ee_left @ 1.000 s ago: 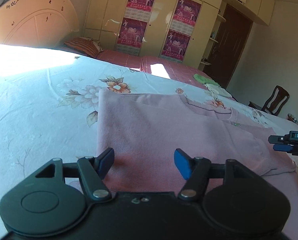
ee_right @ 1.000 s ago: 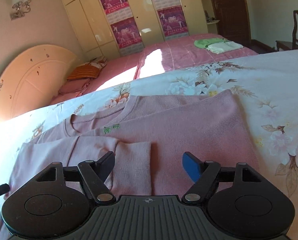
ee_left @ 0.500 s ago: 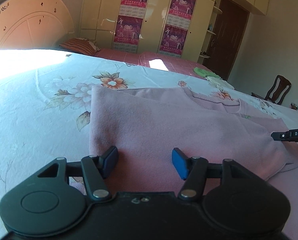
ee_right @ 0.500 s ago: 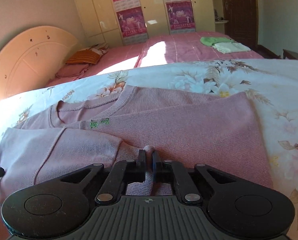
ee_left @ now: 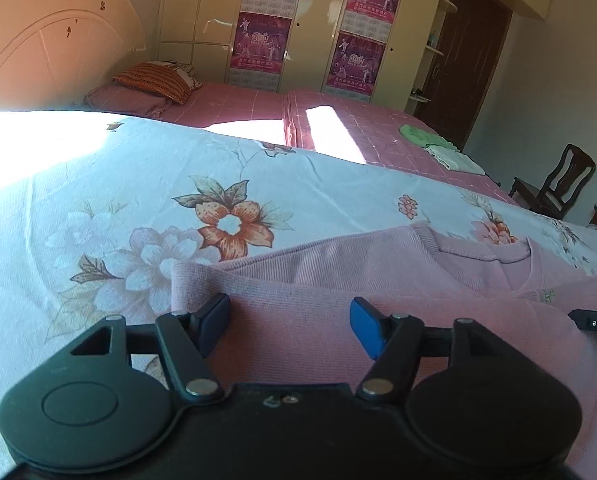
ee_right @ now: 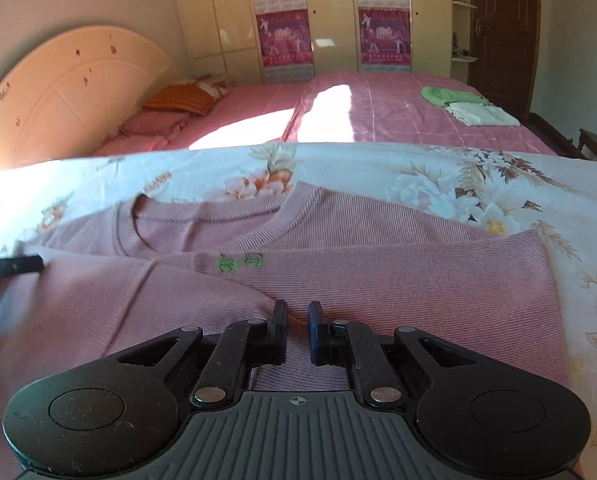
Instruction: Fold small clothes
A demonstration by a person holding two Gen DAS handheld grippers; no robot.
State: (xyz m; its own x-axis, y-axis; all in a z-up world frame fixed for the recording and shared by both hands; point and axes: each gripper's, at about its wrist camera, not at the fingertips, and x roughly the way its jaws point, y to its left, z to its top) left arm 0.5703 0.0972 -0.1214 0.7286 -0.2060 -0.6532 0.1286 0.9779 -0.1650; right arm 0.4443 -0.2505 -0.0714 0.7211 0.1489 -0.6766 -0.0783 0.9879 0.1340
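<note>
A pink knit sweater [ee_left: 378,264] lies flat on the floral bedsheet [ee_left: 118,200], neck hole away from me, with one sleeve folded across its front. My left gripper [ee_left: 290,312] hovers over the sweater's left edge; its jaws are opening and the pads press on nothing. In the right wrist view the sweater [ee_right: 398,280] shows a small green mark near the collar. My right gripper [ee_right: 297,316] sits low over the folded sleeve's end. Its jaws are opening from a narrow gap, with flat fabric showing through it. Each gripper's tip shows at the other view's edge.
Behind the floral bed stands a second bed with a pink cover [ee_right: 378,120], carrying a green folded cloth [ee_right: 450,96] and a white one [ee_right: 482,114]. An orange pillow [ee_left: 154,82], a headboard, a wardrobe with posters, a door and a wooden chair [ee_left: 554,188] lie beyond.
My right gripper closed on a pinch of the sleeve's end, then parted a little. My left gripper slid left along the sweater to its left edge and stayed open.
</note>
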